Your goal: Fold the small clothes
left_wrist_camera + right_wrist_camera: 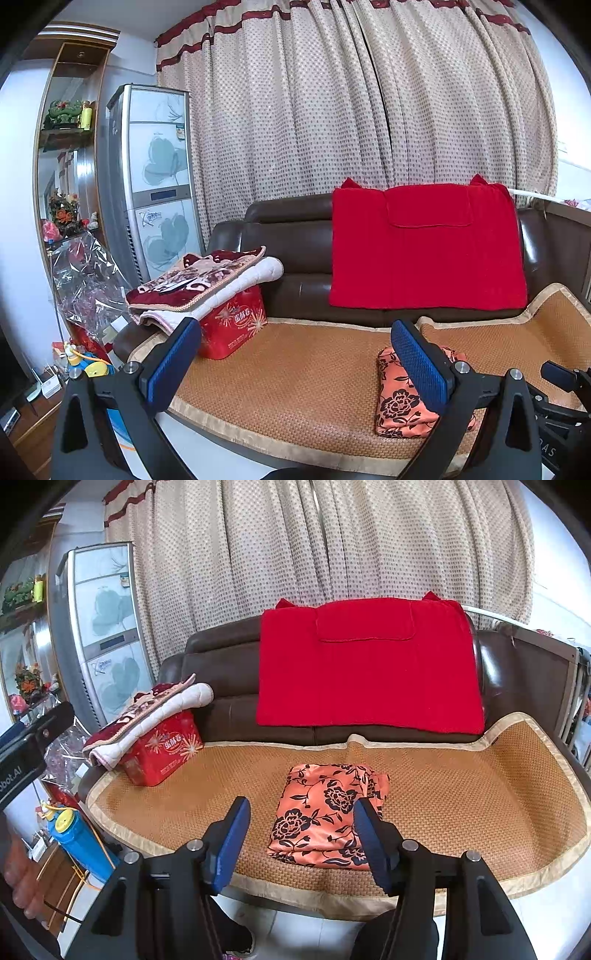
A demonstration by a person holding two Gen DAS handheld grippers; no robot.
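A small orange garment with a black flower print (317, 812) lies folded into a neat rectangle on the woven mat (480, 786) that covers the sofa seat. My right gripper (303, 802) hovers in front of it near the seat's front edge, open, its blue pads empty. In the picture its right finger (373, 842) overlaps the garment's near right corner. My left gripper (295, 326) is open wide and holds nothing. It is to the left of the garment (395, 402), whose left part is hidden behind the right pad (421, 365). The right gripper's tip (561, 374) shows at the frame's edge.
A red box (162, 753) topped with folded blankets (147, 709) stands at the mat's left end. A red cloth (369, 664) hangs over the brown sofa back. A blue bottle (79, 840) and clutter sit on the floor left. A rail (569, 686) borders the right.
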